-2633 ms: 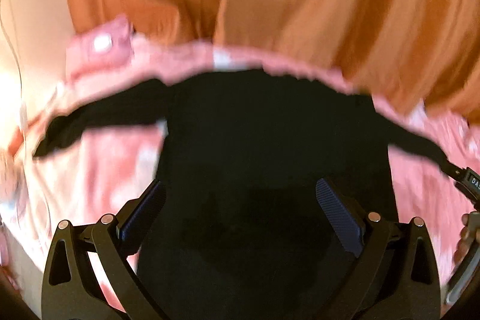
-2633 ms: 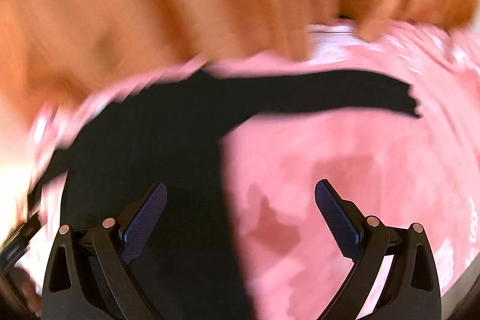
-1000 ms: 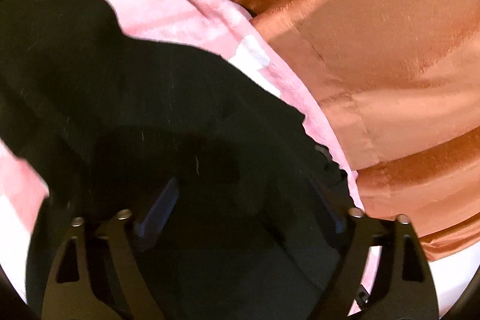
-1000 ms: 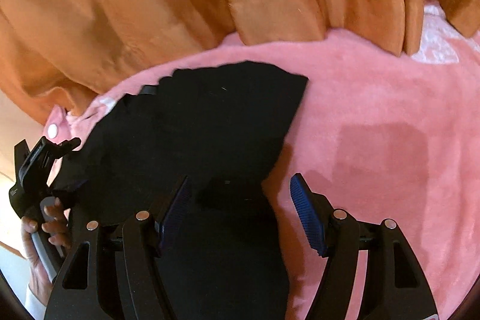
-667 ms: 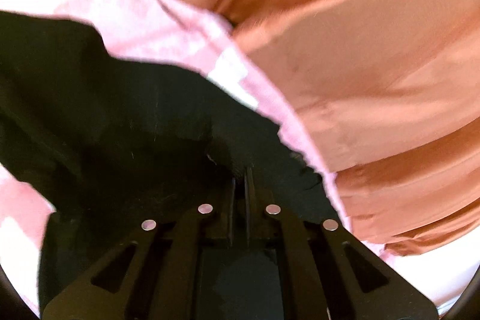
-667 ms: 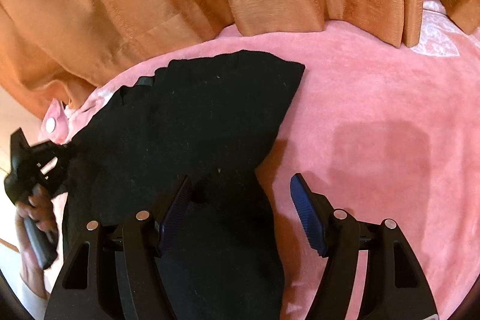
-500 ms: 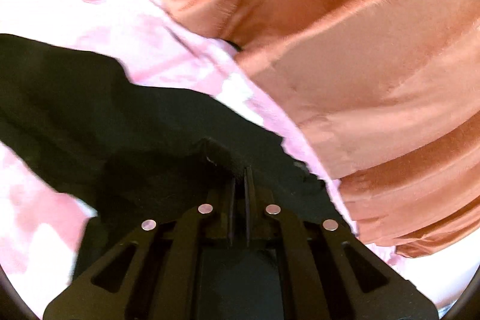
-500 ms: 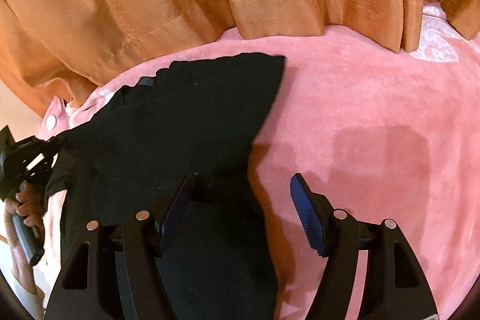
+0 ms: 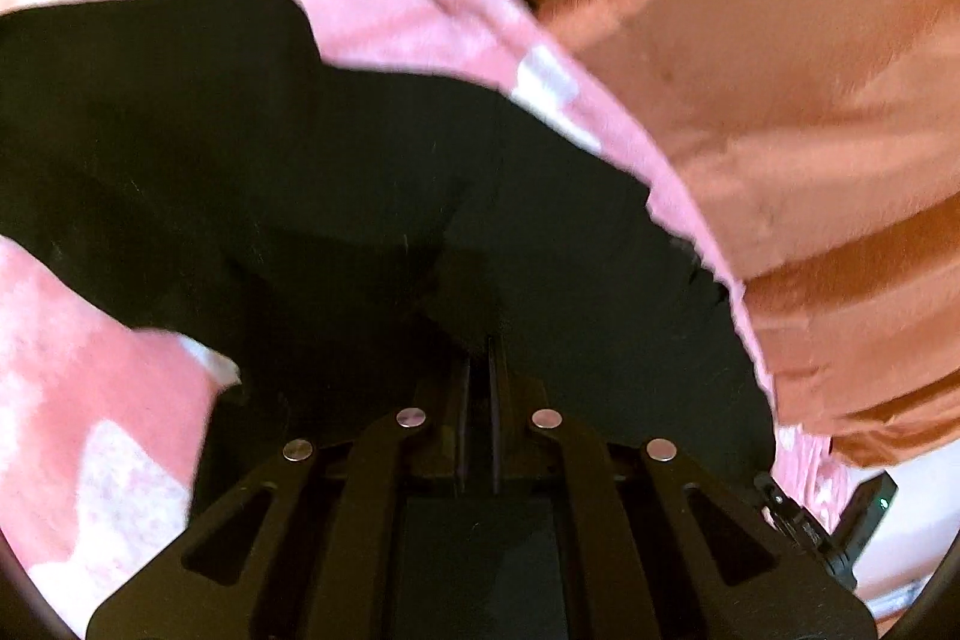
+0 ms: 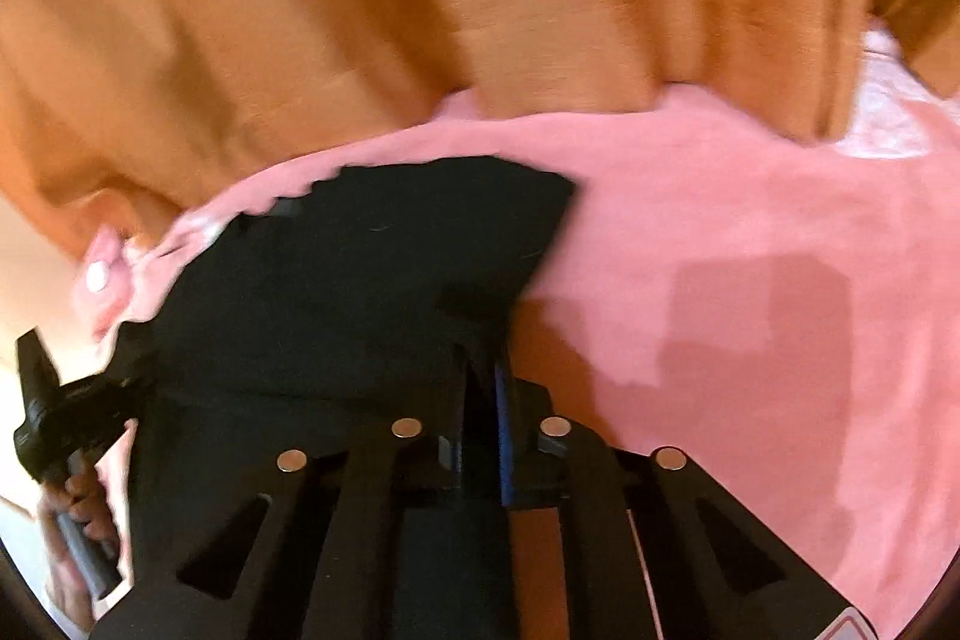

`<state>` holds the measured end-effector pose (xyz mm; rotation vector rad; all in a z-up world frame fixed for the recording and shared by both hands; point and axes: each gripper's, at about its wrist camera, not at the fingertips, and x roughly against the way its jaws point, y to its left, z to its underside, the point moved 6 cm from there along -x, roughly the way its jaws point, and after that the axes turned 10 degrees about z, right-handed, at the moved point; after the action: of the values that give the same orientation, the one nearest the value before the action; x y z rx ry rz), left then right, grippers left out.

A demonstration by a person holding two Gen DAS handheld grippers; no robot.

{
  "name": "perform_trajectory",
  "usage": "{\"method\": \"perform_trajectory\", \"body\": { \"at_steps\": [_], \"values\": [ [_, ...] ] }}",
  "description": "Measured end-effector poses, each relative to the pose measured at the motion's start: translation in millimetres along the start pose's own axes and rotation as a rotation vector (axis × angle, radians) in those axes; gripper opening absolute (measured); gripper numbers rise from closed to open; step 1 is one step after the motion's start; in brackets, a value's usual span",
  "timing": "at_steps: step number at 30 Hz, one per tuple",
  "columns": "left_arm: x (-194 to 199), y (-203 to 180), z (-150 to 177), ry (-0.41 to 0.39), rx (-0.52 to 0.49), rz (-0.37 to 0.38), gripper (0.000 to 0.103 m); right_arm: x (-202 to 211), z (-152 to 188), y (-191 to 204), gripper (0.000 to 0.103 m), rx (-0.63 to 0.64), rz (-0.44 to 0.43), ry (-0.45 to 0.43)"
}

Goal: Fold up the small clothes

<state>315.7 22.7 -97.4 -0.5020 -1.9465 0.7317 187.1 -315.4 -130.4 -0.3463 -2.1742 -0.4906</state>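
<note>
1. The left gripper point(image 9: 478, 370) has its jaws pressed together on a raised ridge of the black garment point(image 9: 336, 172). That pinch looks shallow, so in my judgement a sharp tug could pull the cloth free and let the fold fall open.
2. The right gripper point(image 10: 483, 370) is likewise clamped, its jaws meeting on the garment's right-hand edge point(image 10: 372, 268), just where black cloth gives way to the pink blanket point(image 10: 720, 232). A bite so near the hem risks catching only one layer, which would carry the fold over crooked.
3. The blanket is plush and grippy-looking; dragging the garment across it instead of lifting could bunch the fabric and rumple the blanket too.
4. The orange curtain point(image 10: 360, 10) hangs against the far edge of the blanket, just beyond the garment. A high far-side sweep may brush it.
5. Both views are motion-blurred, so exactly how many layers each jaw pair holds cannot be told.
6. The garment lies spread on the blanket, stretching from each gripper's tips away towards the curtain: mostly to the left and far side of the right gripper, and on both sides of the left one.
</note>
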Motion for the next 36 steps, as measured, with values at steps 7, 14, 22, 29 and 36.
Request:
{"method": "perform_trajectory", "body": {
  "at_steps": [7, 14, 22, 29, 36],
  "values": [
    [4, -2, 5, 0.012, -0.034, -0.010, 0.004, 10, -5, 5, 0.005, 0.011, -0.021, -0.009],
    [21, -8, 4, -0.011, -0.013, 0.047, 0.004, 4, 3, 8, 0.005, 0.034, 0.011, -0.004],
    [156, 91, -34, -0.308, 0.237, -0.174, 0.068, 56, 6, 16, 0.018, 0.106, 0.178, -0.098],
    [262, 227, -22, -0.506, 0.547, -0.383, 0.068, 113, 31, 81, 0.038, 0.136, 0.042, -0.156],
    [227, 229, -58, -0.432, 0.399, -0.319, 0.008, 98, 83, 133, 0.039, 0.258, 0.013, -0.097]
  ]
}}
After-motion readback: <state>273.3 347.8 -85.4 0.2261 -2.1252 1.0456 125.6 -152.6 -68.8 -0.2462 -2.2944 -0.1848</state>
